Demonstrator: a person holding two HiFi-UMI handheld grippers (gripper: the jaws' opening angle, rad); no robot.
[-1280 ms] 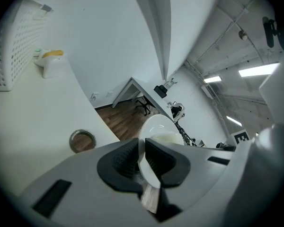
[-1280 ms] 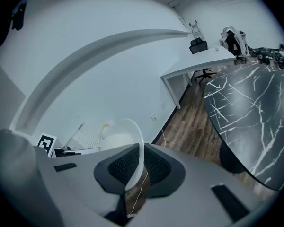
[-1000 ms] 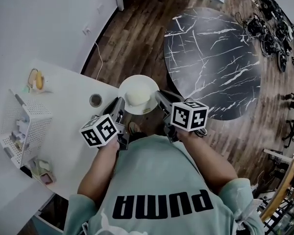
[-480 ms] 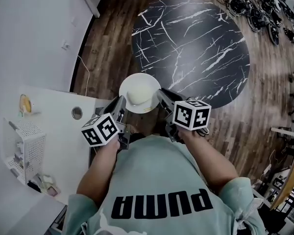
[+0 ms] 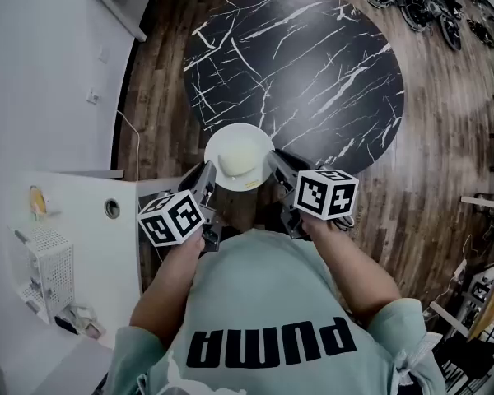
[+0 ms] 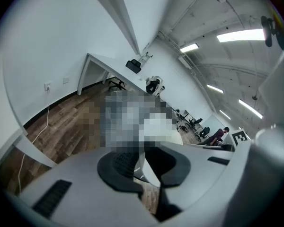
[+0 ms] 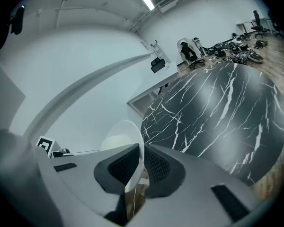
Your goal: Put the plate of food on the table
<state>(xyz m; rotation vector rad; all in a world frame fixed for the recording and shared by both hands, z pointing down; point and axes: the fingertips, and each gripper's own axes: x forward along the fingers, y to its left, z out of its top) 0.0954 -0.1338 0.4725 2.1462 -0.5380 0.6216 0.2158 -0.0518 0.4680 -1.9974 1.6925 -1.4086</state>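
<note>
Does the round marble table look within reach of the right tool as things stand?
Probably yes. The right tool, shut on the rim of the plate, hangs by the near edge of the table, whose top ahead is bare. The left tool grips the opposite rim, so both must advance together.

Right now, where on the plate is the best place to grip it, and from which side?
The thin rim, from opposite sides, as here: the left gripper clamps the plate at its left edge, the right gripper at its right edge. The food mounds in the middle, leaving only the rim free, and two opposed holds should keep it level.
</note>
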